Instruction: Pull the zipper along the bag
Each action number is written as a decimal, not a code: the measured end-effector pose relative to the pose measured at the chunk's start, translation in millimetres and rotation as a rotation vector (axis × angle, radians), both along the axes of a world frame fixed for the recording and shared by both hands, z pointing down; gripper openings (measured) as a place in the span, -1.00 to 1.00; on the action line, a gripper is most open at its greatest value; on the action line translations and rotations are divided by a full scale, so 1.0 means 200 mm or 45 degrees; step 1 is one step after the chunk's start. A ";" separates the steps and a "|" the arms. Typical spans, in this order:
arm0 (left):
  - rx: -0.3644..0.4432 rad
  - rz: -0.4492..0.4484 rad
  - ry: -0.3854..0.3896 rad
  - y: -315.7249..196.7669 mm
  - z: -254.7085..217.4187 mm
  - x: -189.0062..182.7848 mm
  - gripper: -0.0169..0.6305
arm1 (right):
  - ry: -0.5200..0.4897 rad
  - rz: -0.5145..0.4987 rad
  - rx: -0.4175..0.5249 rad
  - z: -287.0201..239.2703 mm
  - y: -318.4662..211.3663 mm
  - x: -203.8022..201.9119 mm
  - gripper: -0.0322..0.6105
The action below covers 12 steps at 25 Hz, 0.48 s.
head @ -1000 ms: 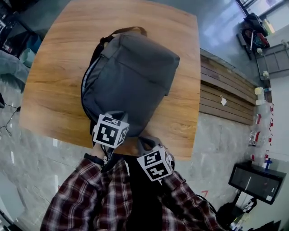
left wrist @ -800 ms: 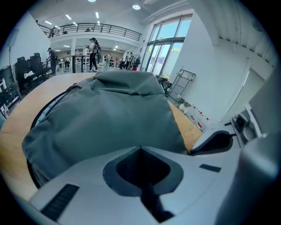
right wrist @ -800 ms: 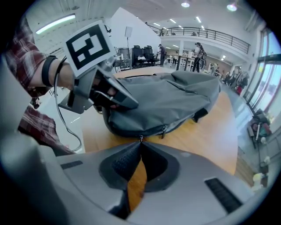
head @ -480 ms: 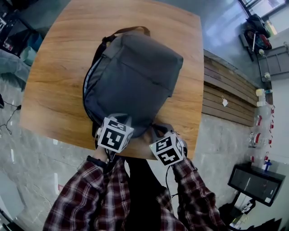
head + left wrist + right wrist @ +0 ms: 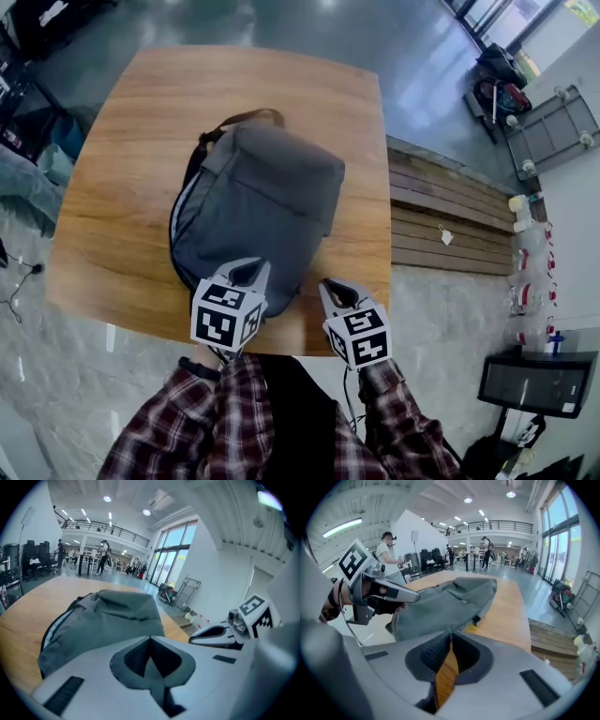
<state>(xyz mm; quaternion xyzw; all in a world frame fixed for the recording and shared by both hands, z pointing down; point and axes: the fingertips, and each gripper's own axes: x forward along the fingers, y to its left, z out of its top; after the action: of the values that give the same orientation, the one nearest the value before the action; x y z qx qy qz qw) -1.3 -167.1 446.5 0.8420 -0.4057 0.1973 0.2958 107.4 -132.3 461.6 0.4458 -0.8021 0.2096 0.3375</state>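
A grey bag (image 5: 258,202) with a brown handle (image 5: 251,116) lies on the wooden table (image 5: 131,169). A pale strip (image 5: 182,199) runs along its left side seam. My left gripper (image 5: 250,271) is shut with nothing in it, its tips over the bag's near end. My right gripper (image 5: 332,288) is also shut and holds nothing, over bare wood just right of the bag's near corner. In the left gripper view the bag (image 5: 105,616) fills the area beyond the left gripper (image 5: 150,638). In the right gripper view the bag (image 5: 445,602) lies ahead to the left of the right gripper (image 5: 451,632).
The table's near edge (image 5: 281,349) runs right under both grippers. A slatted wooden platform (image 5: 450,211) lies on the floor to the right, with a metal cart (image 5: 553,127) and a black cabinet (image 5: 530,380) beyond. People stand far off in the hall.
Both grippers have drawn back toward the table's near edge. The right one has come off the bag's near end and moved right. The bag lies as before.
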 end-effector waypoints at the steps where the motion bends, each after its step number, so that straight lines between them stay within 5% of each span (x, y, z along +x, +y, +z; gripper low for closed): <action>1: 0.050 -0.022 0.046 -0.01 -0.10 0.01 -0.92 | -0.036 0.025 0.046 -0.09 -0.02 -0.01 -0.82; 12: 0.635 -0.071 0.196 -0.03 -1.03 0.08 -0.92 | -0.345 0.077 0.654 -1.08 -0.18 -0.26 -0.87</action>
<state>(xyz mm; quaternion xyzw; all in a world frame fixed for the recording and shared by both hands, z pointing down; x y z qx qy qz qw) 15.2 -174.1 241.1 0.8900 -0.4410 0.0182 0.1145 56.2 -167.6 245.3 0.5084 -0.8530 0.0673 0.0967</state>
